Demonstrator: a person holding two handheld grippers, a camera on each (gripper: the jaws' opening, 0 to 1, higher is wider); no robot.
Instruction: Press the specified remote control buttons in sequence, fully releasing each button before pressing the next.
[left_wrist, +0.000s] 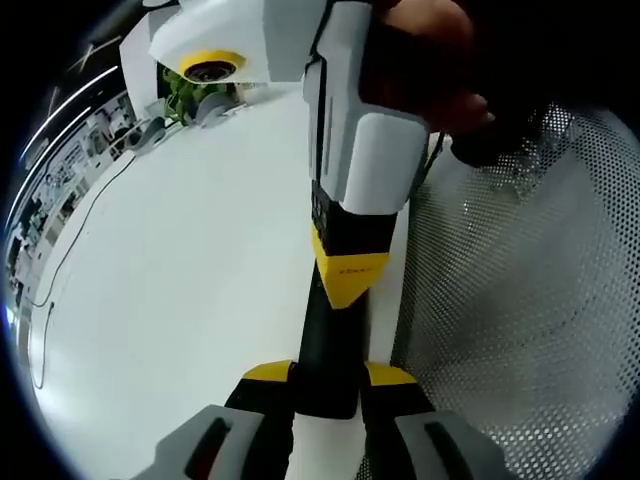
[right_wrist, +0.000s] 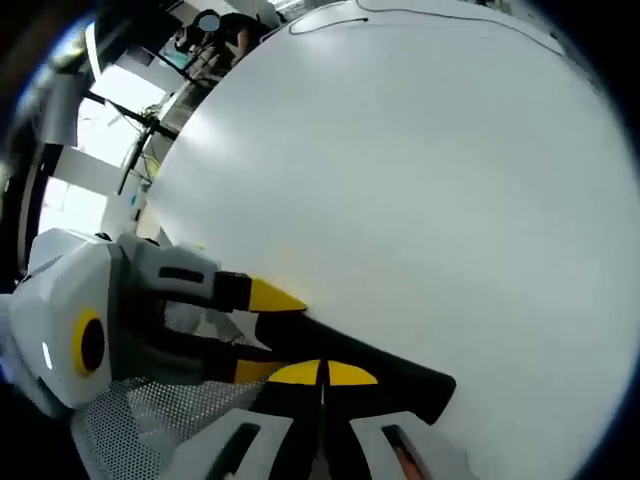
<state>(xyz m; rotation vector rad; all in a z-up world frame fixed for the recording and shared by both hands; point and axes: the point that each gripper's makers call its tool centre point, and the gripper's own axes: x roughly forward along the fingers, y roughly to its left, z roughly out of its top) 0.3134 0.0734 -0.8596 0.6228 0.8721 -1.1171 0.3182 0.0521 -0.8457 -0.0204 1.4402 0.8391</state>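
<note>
- The remote control (left_wrist: 330, 350) is black, a long dark bar against the pale surface; it reads just as black in the right gripper view (right_wrist: 400, 375).
- The left tool (left_wrist: 328, 385) has yellow tips on black jaws, with light grey housing below; seen from the right gripper view (right_wrist: 255, 330), its body is white and grey with a round yellow ring.
- The right tool (right_wrist: 322, 375) has yellow tips meeting over black, with grey housing; in the left gripper view (left_wrist: 350, 270) it shows a white shell, a black neck and a yellow end.
- The tabletop (left_wrist: 180, 280) is plain white, unpatterned.
- The perforated mat (left_wrist: 520, 320) is pale grey, covered with a regular pattern of small dark dots.
- The cable (left_wrist: 75, 240) on the tabletop is thin and black.
</note>
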